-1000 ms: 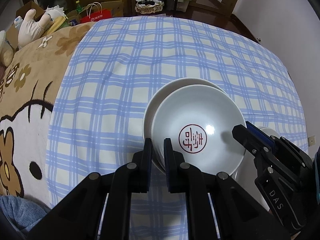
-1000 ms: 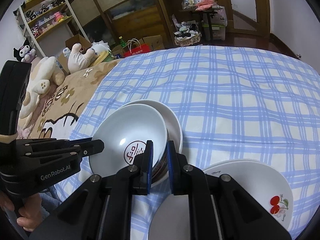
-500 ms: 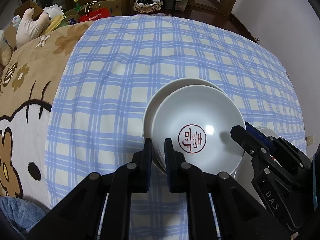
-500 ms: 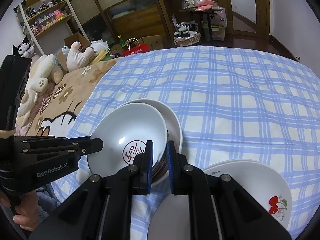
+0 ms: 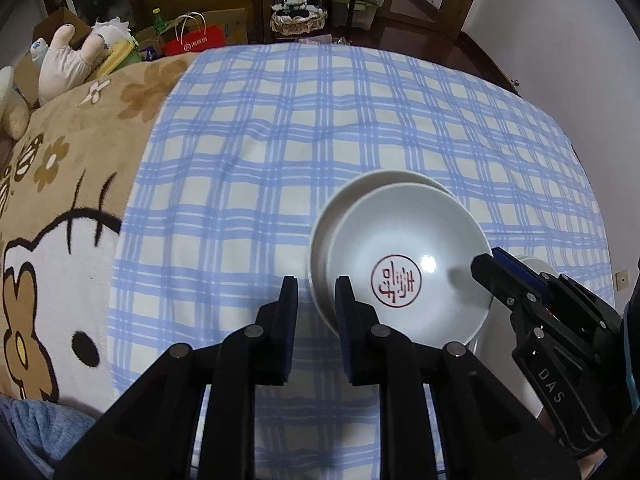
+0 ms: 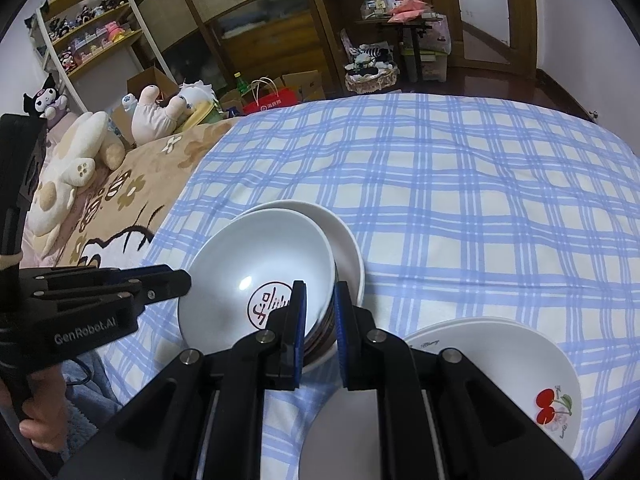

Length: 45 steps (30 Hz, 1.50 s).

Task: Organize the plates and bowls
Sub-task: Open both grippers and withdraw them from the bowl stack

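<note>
A white bowl with a red seal mark (image 5: 408,248) rests inside a wider white dish (image 5: 360,184) on the blue checked cloth (image 5: 320,120). My left gripper (image 5: 316,284) straddles the bowl's left rim; its jaws are opening and cloth shows between the outer pad and the rim. My right gripper (image 6: 319,292) is shut on the striped right rim of the bowl (image 6: 260,256). Each gripper shows in the other view: the right gripper (image 5: 486,264) at the bowl's right edge, the left gripper (image 6: 180,278) at its left.
A stack of white plates with a cherry print (image 6: 500,360) lies just right of the bowl. A brown cartoon blanket (image 5: 60,200) with plush toys (image 6: 80,160) borders the cloth on the left. A hand (image 6: 36,428) holds the left gripper.
The left gripper's jaws have spread apart and let go of the bowl's rim. The right gripper stays shut on the bowl, and the bowl has not moved.
</note>
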Tool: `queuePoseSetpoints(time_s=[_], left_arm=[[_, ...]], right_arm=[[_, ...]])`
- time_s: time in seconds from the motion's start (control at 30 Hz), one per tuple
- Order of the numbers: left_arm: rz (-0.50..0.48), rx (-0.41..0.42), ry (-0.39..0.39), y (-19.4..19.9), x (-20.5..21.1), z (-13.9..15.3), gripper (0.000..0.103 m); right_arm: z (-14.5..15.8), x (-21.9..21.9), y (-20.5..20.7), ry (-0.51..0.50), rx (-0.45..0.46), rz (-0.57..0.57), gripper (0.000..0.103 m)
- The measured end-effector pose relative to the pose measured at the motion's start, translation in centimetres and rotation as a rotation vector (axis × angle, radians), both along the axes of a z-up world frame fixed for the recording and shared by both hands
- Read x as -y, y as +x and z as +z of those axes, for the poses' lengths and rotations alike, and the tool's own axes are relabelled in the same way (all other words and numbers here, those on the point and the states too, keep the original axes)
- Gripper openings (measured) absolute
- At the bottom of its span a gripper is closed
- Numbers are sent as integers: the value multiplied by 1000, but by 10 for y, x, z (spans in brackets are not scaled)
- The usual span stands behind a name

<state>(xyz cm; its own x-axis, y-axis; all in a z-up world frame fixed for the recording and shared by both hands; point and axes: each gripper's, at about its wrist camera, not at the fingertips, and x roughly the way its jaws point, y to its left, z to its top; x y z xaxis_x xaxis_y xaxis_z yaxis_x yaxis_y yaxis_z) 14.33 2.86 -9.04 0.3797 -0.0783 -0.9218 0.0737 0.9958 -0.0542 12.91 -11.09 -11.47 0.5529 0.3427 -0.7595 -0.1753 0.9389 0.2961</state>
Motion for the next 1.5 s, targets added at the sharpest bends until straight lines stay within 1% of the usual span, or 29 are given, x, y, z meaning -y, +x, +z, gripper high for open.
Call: queuePoseSetpoints(time_s=[0.13,0.2,0.23,0.27,0.3,0.33,0.4,0.43,0.47,0.53,0.57,0.6,0.63,0.67,0.77,0.97,1.1,1.27,1.37,1.5], left_arm=[[5,11,0,3,-10,4,23],[15,3,-4,6,-17,3,26],[12,-4,-5,7,-19,2,26],[7,-11,-4,8,-21,1,27],[3,-16,-2,9,-22,1,29],[1,-21,-5,11,-24,0,31],[1,-28,-14,13,-25,-2,39],[2,-30,-18,14,-26,-3,41],[2,-33,-19,15,-26,-4,44],[-3,-38,-22,17,-26,-5,47],[-3,-41,-21,18,-26,-6,49],[1,-47,-22,19,-26,-8,53],[6,-51,-20,20,-27,-8,55],[13,-54,-16,21,-28,-9,56],[31,-56,-12,22,-32,-10,59],[67,-71,-13,26,-45,-12,62],[72,-108,-62,31,-50,-17,63],[86,-132,-75,37,-48,-23,64],[107,-153,-85,42,-47,-29,64],[126,-164,-88,46,-47,-31,64]], right_arm=[[5,4,-1,9,9,-2,16],[9,5,-2,18,17,-2,22],[11,6,-3,19,24,-3,29],[14,7,-4,17,32,-4,34],[16,8,-6,13,42,-4,36],[19,9,-6,10,46,-2,36],[21,9,-5,5,45,5,36],[22,10,-5,-4,41,6,40],[22,10,-4,-11,41,3,47],[22,13,-4,-35,50,-16,56],[22,14,-3,-48,53,-23,58],[21,16,-2,-57,50,-29,59],[21,16,-1,-59,46,-32,64],[19,18,0,-62,39,-38,71],[17,23,2,-77,32,-58,81],[11,30,5,-88,11,-83,82],[6,35,8,-74,-16,-97,84],[-5,45,11,-37,-60,-141,91],[-7,50,12,-15,-69,-158,91],[-7,50,12,-35,-69,-165,91]])
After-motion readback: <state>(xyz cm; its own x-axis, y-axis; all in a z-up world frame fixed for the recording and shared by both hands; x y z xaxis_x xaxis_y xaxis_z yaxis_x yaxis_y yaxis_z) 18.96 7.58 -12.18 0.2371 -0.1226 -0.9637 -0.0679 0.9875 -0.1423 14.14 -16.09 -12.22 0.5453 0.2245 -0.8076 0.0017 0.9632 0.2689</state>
